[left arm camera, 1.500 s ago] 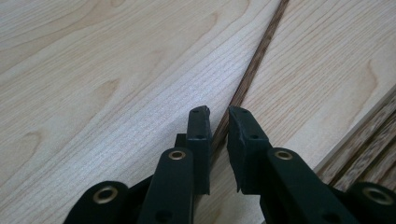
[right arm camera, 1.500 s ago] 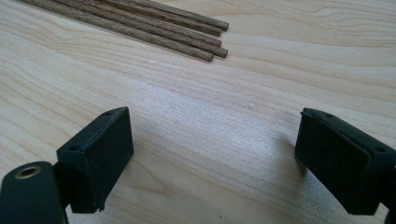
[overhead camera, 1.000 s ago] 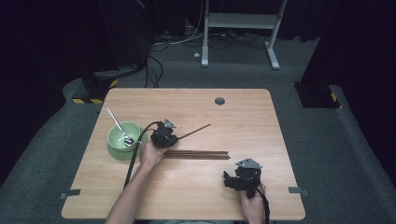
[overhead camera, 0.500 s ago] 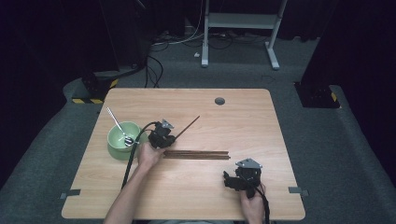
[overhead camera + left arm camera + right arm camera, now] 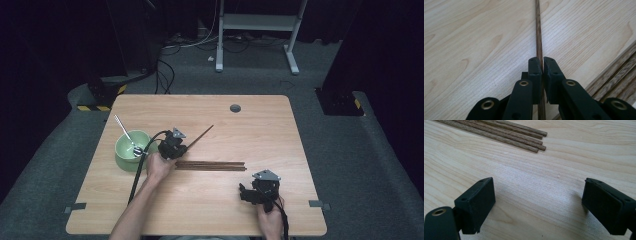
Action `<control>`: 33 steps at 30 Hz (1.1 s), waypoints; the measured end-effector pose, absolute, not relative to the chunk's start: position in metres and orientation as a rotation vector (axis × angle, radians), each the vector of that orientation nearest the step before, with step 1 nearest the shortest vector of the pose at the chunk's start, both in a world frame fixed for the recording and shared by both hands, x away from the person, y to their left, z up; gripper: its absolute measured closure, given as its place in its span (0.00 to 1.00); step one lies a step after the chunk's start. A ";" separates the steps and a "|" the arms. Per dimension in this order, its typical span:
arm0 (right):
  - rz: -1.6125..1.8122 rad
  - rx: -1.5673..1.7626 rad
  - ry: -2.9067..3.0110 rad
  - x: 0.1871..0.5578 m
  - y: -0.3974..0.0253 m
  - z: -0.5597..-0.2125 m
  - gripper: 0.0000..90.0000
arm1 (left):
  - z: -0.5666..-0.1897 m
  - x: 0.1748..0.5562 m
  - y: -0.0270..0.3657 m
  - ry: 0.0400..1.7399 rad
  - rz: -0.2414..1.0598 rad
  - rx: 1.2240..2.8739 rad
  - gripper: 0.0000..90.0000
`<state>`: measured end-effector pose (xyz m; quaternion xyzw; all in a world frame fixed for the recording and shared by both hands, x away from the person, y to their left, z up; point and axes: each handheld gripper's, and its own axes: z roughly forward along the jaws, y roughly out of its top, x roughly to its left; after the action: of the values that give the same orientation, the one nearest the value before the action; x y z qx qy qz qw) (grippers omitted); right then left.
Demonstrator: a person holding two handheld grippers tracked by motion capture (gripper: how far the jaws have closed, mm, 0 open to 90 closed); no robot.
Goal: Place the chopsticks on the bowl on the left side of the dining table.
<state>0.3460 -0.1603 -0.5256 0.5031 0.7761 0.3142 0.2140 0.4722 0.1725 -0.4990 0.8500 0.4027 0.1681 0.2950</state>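
Note:
My left gripper (image 5: 176, 146) is shut on one dark wooden chopstick (image 5: 201, 136), which points up and to the right over the table. In the left gripper view the chopstick (image 5: 538, 37) runs straight out between the closed jaws (image 5: 542, 65). Three more chopsticks (image 5: 212, 165) lie side by side on the table just right of that gripper; their ends (image 5: 534, 141) show at the top of the right gripper view. My right gripper (image 5: 250, 194) rests low near the front edge, open, with bare wood between its jaws (image 5: 537, 205).
A green bowl (image 5: 126, 150) with a metal spoon (image 5: 125, 134) in it stands at the left of the wooden table (image 5: 260, 130). A round cable hole (image 5: 235, 108) sits near the far edge. Beyond the table are grey carpet, cables and a white desk frame (image 5: 255, 30).
The left gripper has swung the held chopstick counter-clockwise, so its far tip points more steeply up the table, and moved slightly left. The right gripper has stayed in place.

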 end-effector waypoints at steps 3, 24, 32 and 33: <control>0.872 1.398 2.154 0.346 -0.160 -0.526 0.12 | -0.498 0.472 0.173 1.074 0.443 2.257 0.94; 0.873 1.392 2.153 0.346 -0.160 -0.526 0.12 | -0.483 0.457 0.186 1.032 0.372 2.163 0.94; 0.875 1.396 2.152 0.346 -0.160 -0.526 0.12 | -0.478 0.453 0.193 1.038 0.362 2.125 0.94; 0.875 1.393 2.153 0.346 -0.160 -0.526 0.12 | -0.478 0.453 0.194 1.041 0.354 2.117 0.94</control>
<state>0.3456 -0.1597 -0.5258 0.5021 0.7762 0.3153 0.2143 0.4531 0.1943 -0.4782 0.8249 0.4054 0.1379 0.3690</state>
